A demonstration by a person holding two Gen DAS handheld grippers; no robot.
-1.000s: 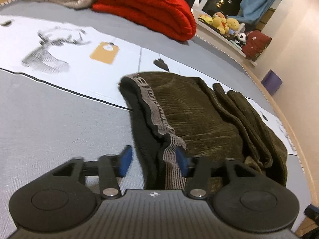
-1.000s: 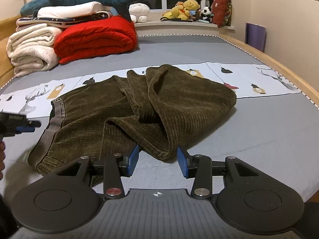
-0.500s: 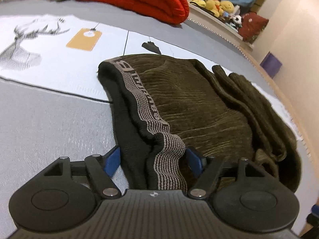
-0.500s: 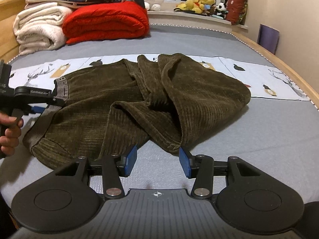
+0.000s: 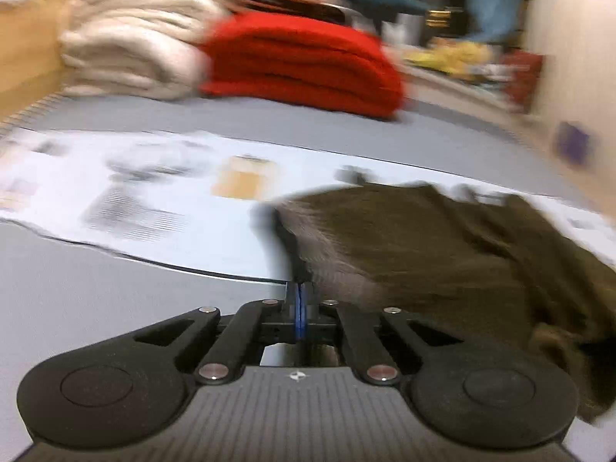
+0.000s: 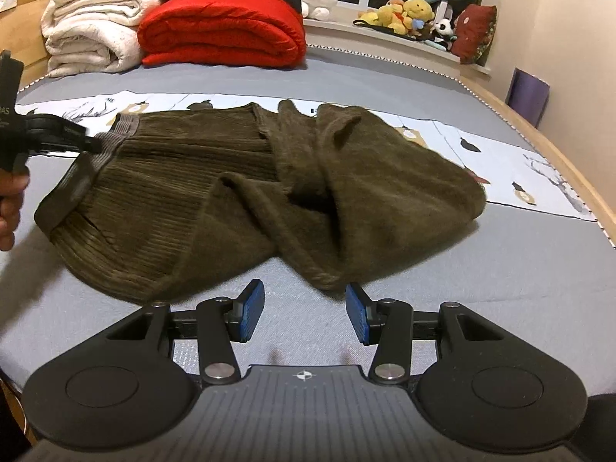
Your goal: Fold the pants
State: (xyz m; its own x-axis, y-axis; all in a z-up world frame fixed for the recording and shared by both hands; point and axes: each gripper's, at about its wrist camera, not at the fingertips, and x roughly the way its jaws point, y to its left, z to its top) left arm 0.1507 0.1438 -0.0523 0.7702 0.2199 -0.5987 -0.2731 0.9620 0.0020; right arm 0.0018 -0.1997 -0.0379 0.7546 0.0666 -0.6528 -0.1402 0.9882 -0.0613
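Olive corduroy pants (image 6: pixel 250 177) lie rumpled on the grey bed (image 6: pixel 500 269). The left gripper (image 5: pixel 299 300) is clamped on their waistband (image 6: pixel 119 131), lifting it. The right gripper (image 6: pixel 304 310) hovers half open, empty, just before a leg's hem.

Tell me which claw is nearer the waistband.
Left. The left claw is shut on the waistband; the right claw hangs open by the leg hem, at the pants' opposite end.

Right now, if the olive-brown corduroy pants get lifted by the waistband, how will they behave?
Probably floppy: the olive-brown corduroy pants lie in soft rumpled folds, so the legs should sag and trail. The thick ribbed cloth looks grippy; the left tongs, shut on the grey waistband, likely won't slip.
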